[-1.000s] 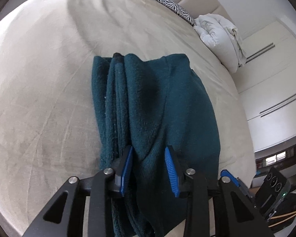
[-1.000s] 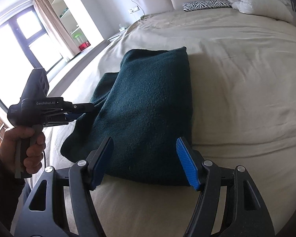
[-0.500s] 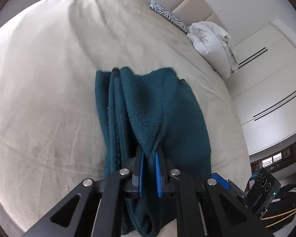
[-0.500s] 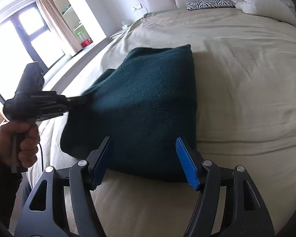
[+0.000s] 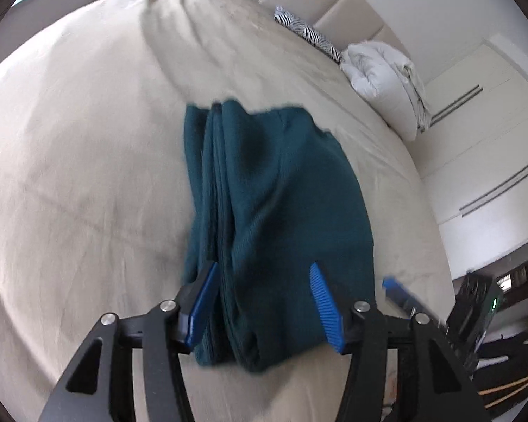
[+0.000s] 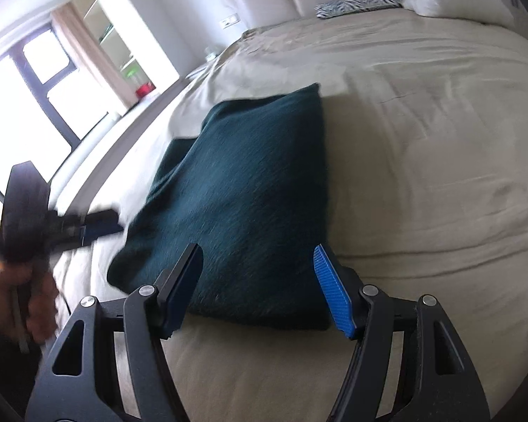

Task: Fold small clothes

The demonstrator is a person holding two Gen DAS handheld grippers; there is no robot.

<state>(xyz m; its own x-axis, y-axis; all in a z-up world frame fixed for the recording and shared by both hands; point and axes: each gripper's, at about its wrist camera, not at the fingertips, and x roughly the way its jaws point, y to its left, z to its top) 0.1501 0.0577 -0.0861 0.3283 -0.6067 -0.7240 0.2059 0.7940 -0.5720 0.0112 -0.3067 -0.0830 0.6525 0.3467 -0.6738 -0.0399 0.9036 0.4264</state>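
A dark teal fleece garment (image 5: 274, 211) lies folded in several layers on the beige bed (image 5: 81, 161). My left gripper (image 5: 264, 299) is open, its blue pads on either side of the garment's near end, holding nothing. In the right wrist view the same garment (image 6: 250, 197) lies flat, and my right gripper (image 6: 260, 288) is open just over its near edge. The left gripper (image 6: 88, 228) shows blurred at the garment's left side, held in a hand.
A zebra-print cushion (image 5: 309, 35) and a white duvet (image 5: 387, 81) sit at the bed's head. White wardrobes (image 5: 492, 161) stand to the right. Dark equipment with cables (image 5: 489, 316) lies past the bed's corner. A window (image 6: 24, 98) is at the left.
My left gripper closed on a fold of the garment half a second ago and has now let go and opened. The garment has settled flat. The right gripper stayed open.
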